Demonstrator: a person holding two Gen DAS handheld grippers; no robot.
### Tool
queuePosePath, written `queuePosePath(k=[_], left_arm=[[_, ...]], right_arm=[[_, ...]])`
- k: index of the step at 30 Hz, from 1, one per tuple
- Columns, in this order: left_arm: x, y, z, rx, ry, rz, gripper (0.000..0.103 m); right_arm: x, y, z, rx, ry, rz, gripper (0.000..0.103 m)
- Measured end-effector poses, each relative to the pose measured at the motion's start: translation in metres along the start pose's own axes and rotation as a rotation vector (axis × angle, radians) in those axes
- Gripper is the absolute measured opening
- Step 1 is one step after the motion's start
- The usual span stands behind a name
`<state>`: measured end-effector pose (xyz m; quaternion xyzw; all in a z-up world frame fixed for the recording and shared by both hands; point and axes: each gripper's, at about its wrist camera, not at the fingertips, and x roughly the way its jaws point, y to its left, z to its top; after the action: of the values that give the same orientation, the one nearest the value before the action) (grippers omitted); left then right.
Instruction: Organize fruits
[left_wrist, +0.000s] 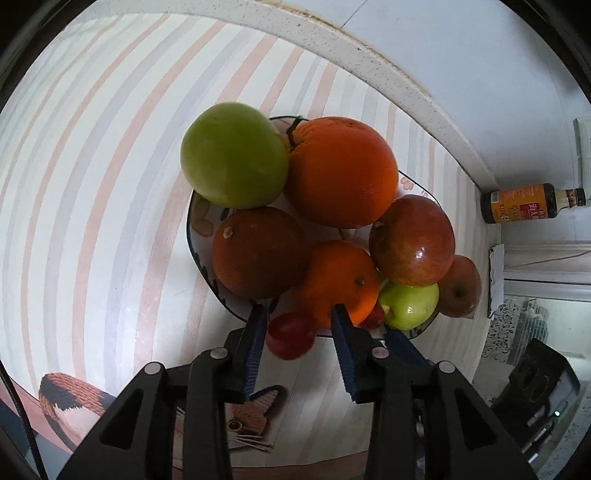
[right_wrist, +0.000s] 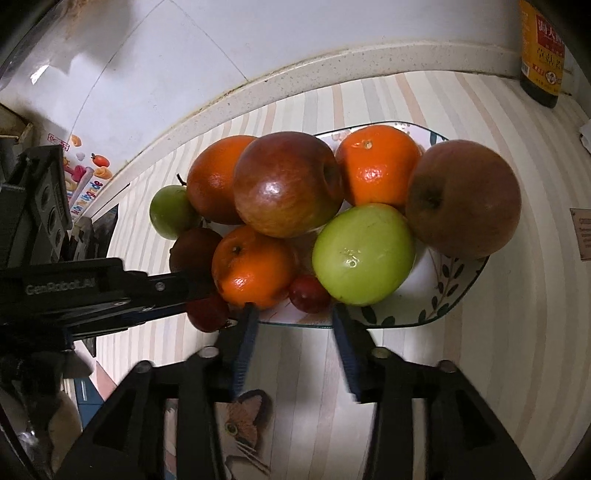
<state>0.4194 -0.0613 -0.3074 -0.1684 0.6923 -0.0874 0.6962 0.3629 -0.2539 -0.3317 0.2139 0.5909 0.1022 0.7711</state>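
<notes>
Both black grippers, left (left_wrist: 299, 314) and right (right_wrist: 291, 314), hover empty with jaws apart at six o'clock of the leaf-patterned ceramic plate (right_wrist: 454, 291), where piled round fruits could roll off if nudged.

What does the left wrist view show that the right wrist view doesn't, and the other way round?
Only the left wrist view: a black boxy device at the lower right.
Only the right wrist view: colourful wall stickers, and the left gripper seen from the side.
Both: the leaf-patterned plate piled with apples and oranges, the dark sauce bottle and the striped mat.
</notes>
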Motion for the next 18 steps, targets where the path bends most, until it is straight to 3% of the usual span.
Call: queuePosePath(k=[4, 9, 11, 13, 18], left_arm=[[-0.013, -0.005, -0.002, 0.029, -0.042, 0.042, 0.037], [-0.038, -0.005, -0.011, 0.08, -0.13, 0.162, 0.075], [-0.043, -0.003, -0.024, 0.114, -0.156, 0.241, 0.077], [-0.041, 0.0, -0.04, 0.131, -0.144, 0.243, 0.077], [-0.002, -0.001, -0.09, 0.176, -0.023, 0.226, 0.076]], right_arm=[[-0.016, -0.002, 0.0, 0.015, -0.009, 0.0, 0.07], [-0.046, -0.011, -0.006, 0.029, -0.028, -0.036, 0.086], [-0.055, -0.014, -0.01, 0.012, -0.022, -0.049, 0.086], [-0.06, -0.017, -0.018, 0.003, -0.018, -0.065, 0.086], [-0.065, -0.033, -0.037, 0.014, -0.004, -0.079, 0.086]])
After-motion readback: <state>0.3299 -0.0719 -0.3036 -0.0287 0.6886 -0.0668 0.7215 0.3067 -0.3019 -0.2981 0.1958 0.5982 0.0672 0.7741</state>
